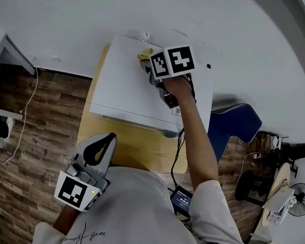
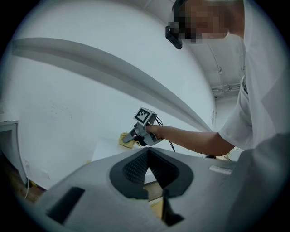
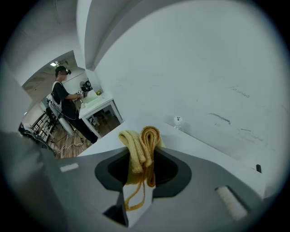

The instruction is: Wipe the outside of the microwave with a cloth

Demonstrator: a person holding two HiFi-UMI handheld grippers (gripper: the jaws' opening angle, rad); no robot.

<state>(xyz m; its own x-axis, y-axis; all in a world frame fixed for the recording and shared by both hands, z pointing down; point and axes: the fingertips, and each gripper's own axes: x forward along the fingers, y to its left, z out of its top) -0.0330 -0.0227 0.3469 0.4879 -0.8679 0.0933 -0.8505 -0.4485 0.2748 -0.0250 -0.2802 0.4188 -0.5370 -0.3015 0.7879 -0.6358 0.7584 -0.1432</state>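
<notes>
Your right hand-held gripper (image 1: 148, 64) pinches the yellow cloth (image 1: 144, 54) against the far top edge of the white microwave (image 1: 123, 89). Your left hand-held gripper (image 1: 108, 138), jaws pressed together and empty, hovers near you.

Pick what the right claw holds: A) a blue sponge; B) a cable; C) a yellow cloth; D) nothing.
C: the right claw is shut on a yellow cloth, held at the top of the white microwave.
</notes>
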